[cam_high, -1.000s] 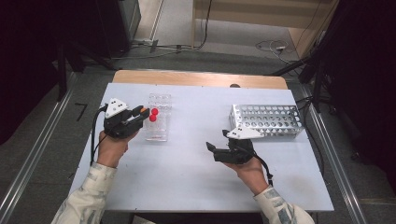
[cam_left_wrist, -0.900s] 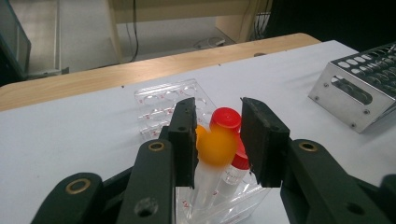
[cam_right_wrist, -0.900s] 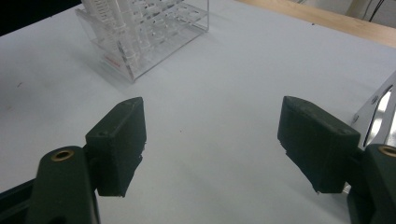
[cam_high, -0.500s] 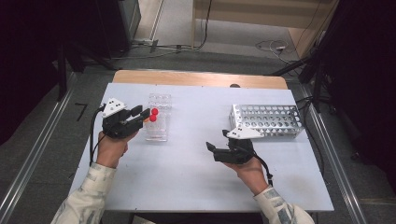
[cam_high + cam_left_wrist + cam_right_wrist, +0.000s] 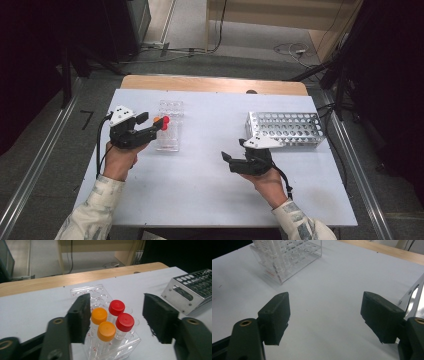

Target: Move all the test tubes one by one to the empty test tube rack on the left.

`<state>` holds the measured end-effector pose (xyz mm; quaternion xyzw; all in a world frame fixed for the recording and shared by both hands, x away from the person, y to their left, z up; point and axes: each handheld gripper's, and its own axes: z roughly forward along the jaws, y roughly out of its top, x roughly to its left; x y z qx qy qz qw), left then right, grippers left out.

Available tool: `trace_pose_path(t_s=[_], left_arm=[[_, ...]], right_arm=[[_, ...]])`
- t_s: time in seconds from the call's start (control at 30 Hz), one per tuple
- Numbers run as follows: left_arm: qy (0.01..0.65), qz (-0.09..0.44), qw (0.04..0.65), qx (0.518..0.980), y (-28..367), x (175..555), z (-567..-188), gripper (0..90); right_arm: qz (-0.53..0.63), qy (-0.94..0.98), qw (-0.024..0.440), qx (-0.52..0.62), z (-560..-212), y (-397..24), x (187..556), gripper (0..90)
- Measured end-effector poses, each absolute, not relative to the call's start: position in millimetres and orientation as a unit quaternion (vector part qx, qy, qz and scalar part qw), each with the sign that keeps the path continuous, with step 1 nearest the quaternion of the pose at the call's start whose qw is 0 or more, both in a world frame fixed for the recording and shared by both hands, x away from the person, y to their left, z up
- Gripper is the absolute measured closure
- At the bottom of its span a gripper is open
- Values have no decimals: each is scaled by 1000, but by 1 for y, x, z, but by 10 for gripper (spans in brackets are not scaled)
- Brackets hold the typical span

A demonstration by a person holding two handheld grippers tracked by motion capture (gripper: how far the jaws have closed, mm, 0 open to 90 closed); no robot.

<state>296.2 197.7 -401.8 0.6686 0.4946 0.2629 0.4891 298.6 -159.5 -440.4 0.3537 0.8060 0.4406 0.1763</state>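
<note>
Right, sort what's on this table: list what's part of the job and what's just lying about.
In the job:
- capped tubes
- clear rack
- left gripper, jaws just opened, gripping nothing
- metal rack, probably

Lying about:
- floor cables

Four capped tubes stand in one clear plastic rack (image 5: pixel 100 293): two with orange caps (image 5: pixel 99 315) and two with red caps (image 5: pixel 116 307). One metal perforated rack (image 5: pixel 286 129) lies on the one white desk (image 5: pixel 210 190). Two hand-held tools are present, the left tool (image 5: pixel 155 125) and the right tool (image 5: pixel 231 161).
</note>
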Motion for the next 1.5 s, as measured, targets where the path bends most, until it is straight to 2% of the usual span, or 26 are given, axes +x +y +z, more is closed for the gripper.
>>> trace_pose_path(t_s=[0.17, 0.57, 0.77, 1.5], left_arm=[[499, 261, 486, 668, 196, 296, -402, 276], [507, 254, 492, 661, 199, 288, -405, 215], [503, 249, 492, 666, 196, 283, -407, 156], [493, 259, 492, 669, 191, 265, -409, 148]], right_arm=[[442, 803, 177, 359, -440, -162, 300, 227], [442, 798, 184, 365, -438, -168, 302, 228], [443, 793, 190, 373, -437, -176, 303, 228], [443, 781, 204, 391, -433, -199, 302, 228]])
